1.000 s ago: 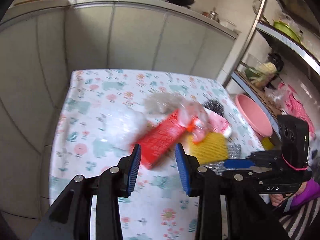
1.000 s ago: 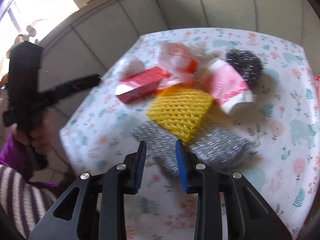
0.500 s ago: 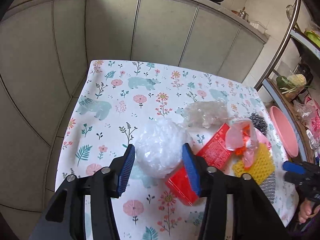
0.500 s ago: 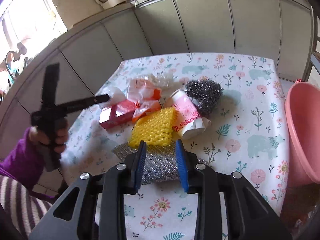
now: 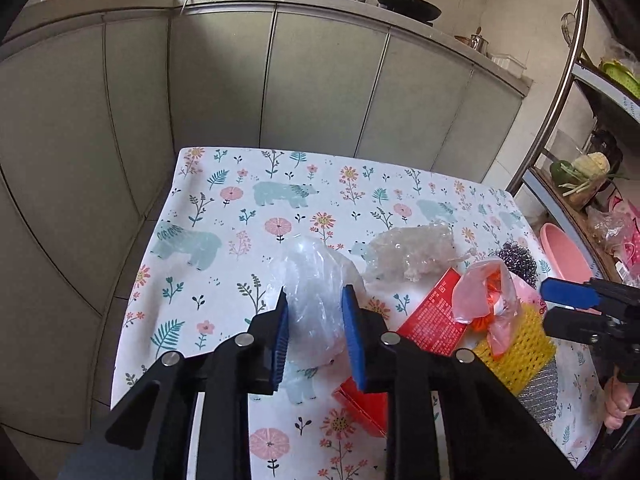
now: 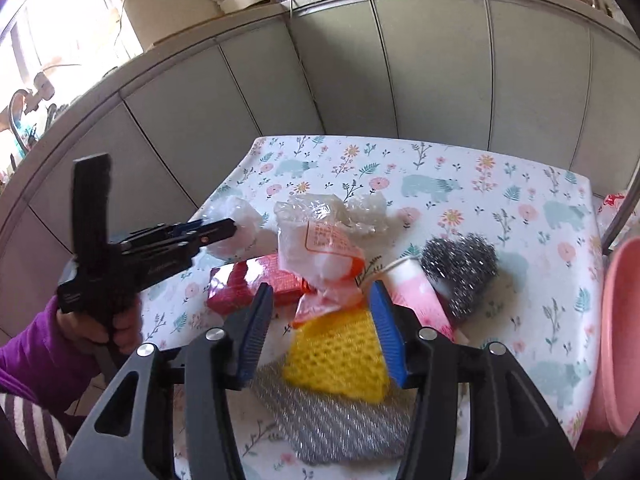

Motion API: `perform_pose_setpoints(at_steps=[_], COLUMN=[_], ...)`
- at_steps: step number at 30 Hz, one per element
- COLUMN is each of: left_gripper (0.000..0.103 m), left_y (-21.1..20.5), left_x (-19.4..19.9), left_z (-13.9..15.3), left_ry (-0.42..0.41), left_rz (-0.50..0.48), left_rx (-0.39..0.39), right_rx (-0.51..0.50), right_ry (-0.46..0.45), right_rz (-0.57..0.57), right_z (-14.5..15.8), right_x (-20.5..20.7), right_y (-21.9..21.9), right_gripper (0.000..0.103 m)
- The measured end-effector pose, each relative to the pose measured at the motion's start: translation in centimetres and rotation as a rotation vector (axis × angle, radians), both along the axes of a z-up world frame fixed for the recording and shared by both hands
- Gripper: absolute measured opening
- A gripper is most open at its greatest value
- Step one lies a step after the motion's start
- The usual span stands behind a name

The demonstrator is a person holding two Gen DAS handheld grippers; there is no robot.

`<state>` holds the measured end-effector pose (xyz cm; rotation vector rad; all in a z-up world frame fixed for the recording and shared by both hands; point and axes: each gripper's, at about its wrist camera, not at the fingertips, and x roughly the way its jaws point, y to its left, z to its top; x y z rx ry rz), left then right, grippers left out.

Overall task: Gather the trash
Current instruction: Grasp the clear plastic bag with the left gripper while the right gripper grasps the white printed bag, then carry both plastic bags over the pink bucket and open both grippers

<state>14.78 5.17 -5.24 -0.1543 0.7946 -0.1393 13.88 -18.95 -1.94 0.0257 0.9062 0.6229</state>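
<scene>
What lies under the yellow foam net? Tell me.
The yellow foam net lies across a silver mesh sheet, which shows below and to its left. Whatever else the net may cover is hidden; only the floral tablecloth shows around them.

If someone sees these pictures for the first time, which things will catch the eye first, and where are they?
First comes the heap of bright litter on the floral tablecloth: a red cardboard box, a yellow foam net and a steel-wool scourer huddled near its front edge. Next, the left tool is closing on a crumpled clear plastic bag, left of the heap. A pink plastic basin sits at the table's right.
</scene>
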Motion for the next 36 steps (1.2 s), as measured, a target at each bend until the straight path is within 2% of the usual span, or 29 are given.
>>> perform_pose_setpoints(at_steps=[8,9,10,11,19,28,36], left_gripper=[0.023,0.023,0.023,0.023,0.023,0.023,0.023], left_y=[1.2,1.2,1.2,1.2,0.9,-2.3,-8.6], left_x=[-1.5,-1.6,-1.7,-1.8,-2.9,-4.0,-3.8], left_z=[1.9,2.0,2.1,2.1,3.6,6.4,8.7], left_ry=[-0.051,-0.055,-0.059,-0.062,-0.101,-0.164,-0.206], left_rz=[-0.005,-0.005,-0.006,-0.005,-0.005,-0.069,-0.200], left_rx=[-0.060,-0.061,-0.064,-0.067,-0.079,-0.095,-0.096], right_rx=[-0.059,-0.059,-0.061,-0.063,0.025,0.079,0.087], right_ry=[0.009,0.004,0.002,0.000,-0.097,-0.159,-0.184], right_rz=[-0.007,0.000,0.008,0.004,-0.014,-0.133,-0.352], right_z=[-2.0,-2.0,-2.0,-2.0,0.9,3.7,4.5], right_x=[2.0,2.0,1.9,1.8,-0.8,-3.7,-5.5], right_y=[1.6,1.7,2.0,2.1,0.8,-3.5,-11.4], right_gripper=[0.051,0.048,0.039,0.038,0.036,0.036,0.036])
